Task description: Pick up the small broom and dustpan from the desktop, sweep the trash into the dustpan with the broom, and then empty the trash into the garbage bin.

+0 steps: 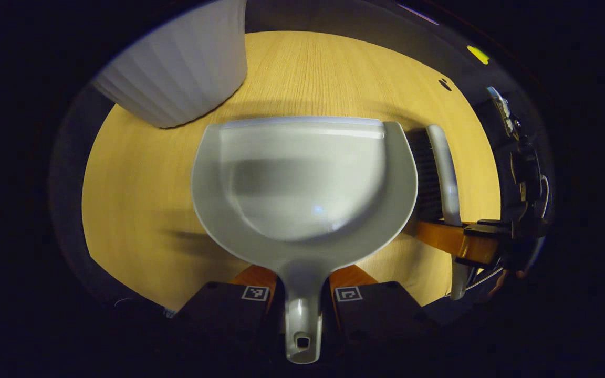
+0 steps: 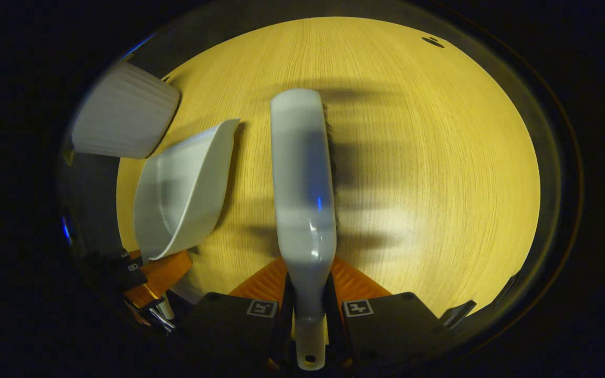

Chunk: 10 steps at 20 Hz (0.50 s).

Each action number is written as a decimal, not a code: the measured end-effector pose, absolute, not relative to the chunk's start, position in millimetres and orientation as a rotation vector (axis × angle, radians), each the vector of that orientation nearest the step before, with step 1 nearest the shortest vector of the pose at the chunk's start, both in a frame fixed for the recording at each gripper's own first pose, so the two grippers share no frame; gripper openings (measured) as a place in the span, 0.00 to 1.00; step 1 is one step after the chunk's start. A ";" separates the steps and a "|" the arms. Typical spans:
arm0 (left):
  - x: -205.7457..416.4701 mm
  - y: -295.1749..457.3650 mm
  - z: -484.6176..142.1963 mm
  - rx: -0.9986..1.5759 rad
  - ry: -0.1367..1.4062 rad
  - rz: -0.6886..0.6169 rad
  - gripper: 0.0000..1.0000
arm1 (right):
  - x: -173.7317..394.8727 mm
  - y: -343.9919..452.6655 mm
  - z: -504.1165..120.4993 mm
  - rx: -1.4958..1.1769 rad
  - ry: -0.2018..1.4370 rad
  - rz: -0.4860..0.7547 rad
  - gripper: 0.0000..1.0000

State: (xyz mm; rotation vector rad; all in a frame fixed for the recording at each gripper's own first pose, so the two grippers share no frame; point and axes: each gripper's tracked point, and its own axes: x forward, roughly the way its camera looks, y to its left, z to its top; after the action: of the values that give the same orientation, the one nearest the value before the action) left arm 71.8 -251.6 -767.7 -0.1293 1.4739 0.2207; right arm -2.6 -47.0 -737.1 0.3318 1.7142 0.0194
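Here the dustpan (image 1: 302, 178) is gripped by its handle between the fingers of the left gripper (image 1: 302, 296), its flat front lip lying toward the white ribbed garbage bin (image 1: 176, 68) at the far left of the tabletop (image 1: 139, 199). The small broom (image 2: 302, 178) is clamped by its handle in the right gripper (image 2: 310, 310), bristles turned to the side, just beside the dustpan's right rim. No trash can be made out on the wood. For sweeping, the pan's lip is best pressed flat to the tabletop so nothing slips beneath, and the broom should be rolled bristles-down and drawn in short strokes toward the pan's mouth, both grips being kept firm.
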 end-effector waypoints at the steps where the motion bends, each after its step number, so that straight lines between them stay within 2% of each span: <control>1: 72.7 -250.7 -768.8 -0.106 1.478 0.216 0.29 | -1.6 -48.0 -737.4 0.334 1.713 0.007 0.32; 6: 75.5 -253.1 -770.1 -0.111 1.489 0.178 0.32 | 4.8 -48.2 -718.1 0.357 1.693 -0.007 0.33; 7: 75.3 -258.1 -771.6 -0.121 1.484 0.160 0.35 | 6.7 -49.9 -714.3 0.365 1.683 -0.008 0.48; 8: 77.5 -259.6 -768.0 -0.112 1.478 0.155 0.49 | 6.4 -50.7 -708.0 0.377 1.677 0.000 0.47; 10: 75.6 -260.0 -762.2 -0.083 1.487 0.151 0.71 | 9.3 -51.1 -701.9 0.391 1.654 0.003 0.66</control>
State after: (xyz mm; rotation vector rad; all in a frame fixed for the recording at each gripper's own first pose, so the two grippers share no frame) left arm 75.6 -260.0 -762.2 -0.0825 1.4872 0.1507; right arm 9.3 -51.1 -701.9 0.3906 1.6538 0.0028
